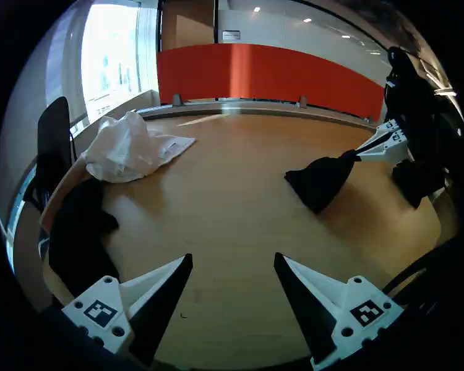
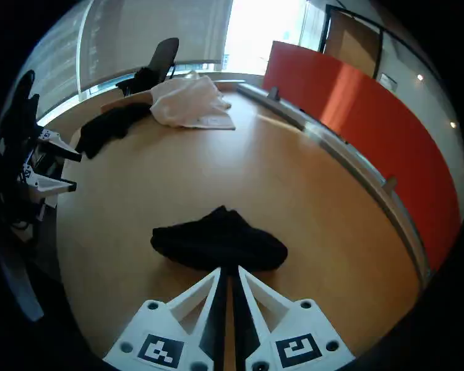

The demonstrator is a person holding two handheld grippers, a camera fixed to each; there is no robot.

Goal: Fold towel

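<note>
Left gripper view: the left gripper (image 1: 232, 278) holds its fingers spread wide above the bare wooden table (image 1: 232, 204). At far right, the right gripper (image 1: 357, 154) pinches one end of the black towel (image 1: 322, 179), which is drawn up to a peak.

Right gripper view: the fingers are pressed together on the towel's near edge. A chair (image 2: 161, 55) stands beyond the far table edge.

Square coded markers (image 1: 101, 311) sit on the finger bases. Printing on the white cloth (image 1: 127, 148) is too small to read. A second black cloth (image 1: 83, 229) hangs over the left table edge. Open tabletop lies between the towel and the red partition (image 1: 269, 71).
</note>
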